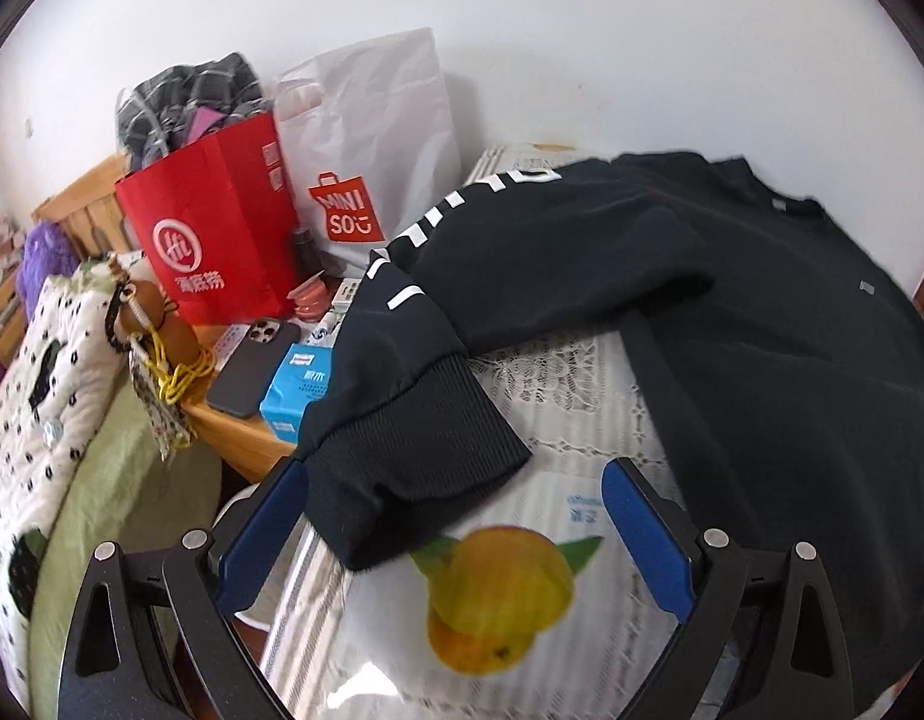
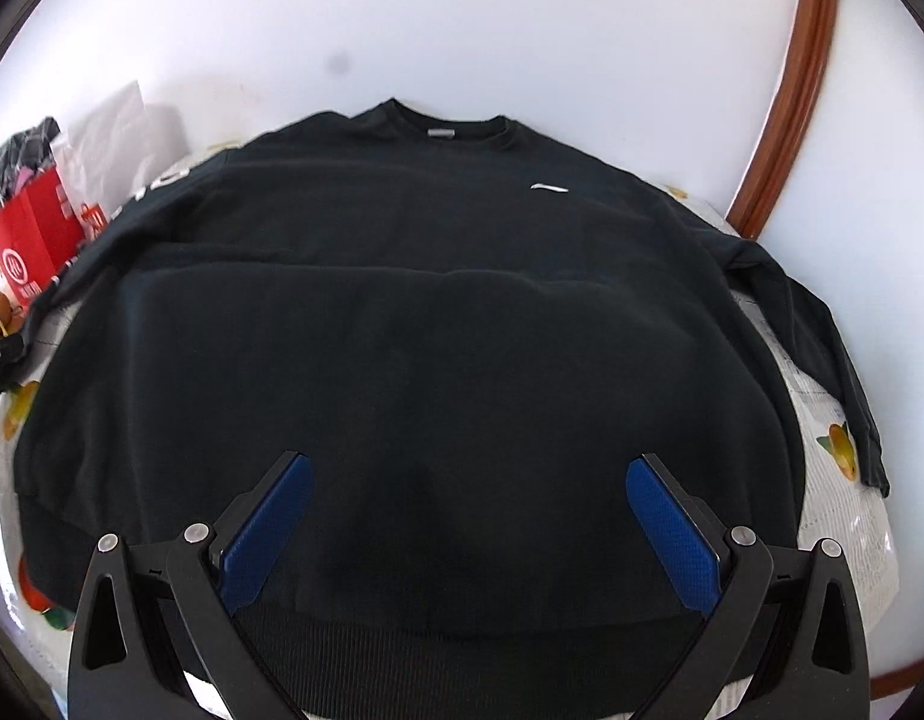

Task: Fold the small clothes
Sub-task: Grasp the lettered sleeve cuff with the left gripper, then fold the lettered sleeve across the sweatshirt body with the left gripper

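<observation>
Left gripper [image 1: 456, 531] hangs w/ jaws spread wide, nothing between the blue pads, right over the ribbed cuff [image 1: 426, 450] of the black sweatshirt [image 2: 402, 330]; that sleeve lies slack off the sweatshirt's left side, white lettering along it, so prob. the left tool is lined up to pinch the cuff and bring the sleeve across the body. Right gripper [image 2: 468, 525] is likewise wide apart and empty, just above the sweatshirt's ribbed hem [image 2: 462, 654], likely poised for the bottom edge. Sweatshirt lies face up, spread flat on the lace-and-fruit-print tablecloth [image 1: 558, 396], collar [image 2: 441, 120] at the far end toward the wall, other sleeve [image 2: 834, 360] trailing off the sweatshirt's right side over the cloth's edge. A crease runs across mid-body, so the lower half may sit a bit bunched; can't tell if that's a fold. Beyond the left cuff, on a wooden side table: dark phone [image 1: 255, 363], blue tissue pack [image 1: 294, 387], then red paper bag [image 1: 210, 234] and white Miniso bag [image 1: 366, 162] against the wall. Folding looks barely begun.
</observation>
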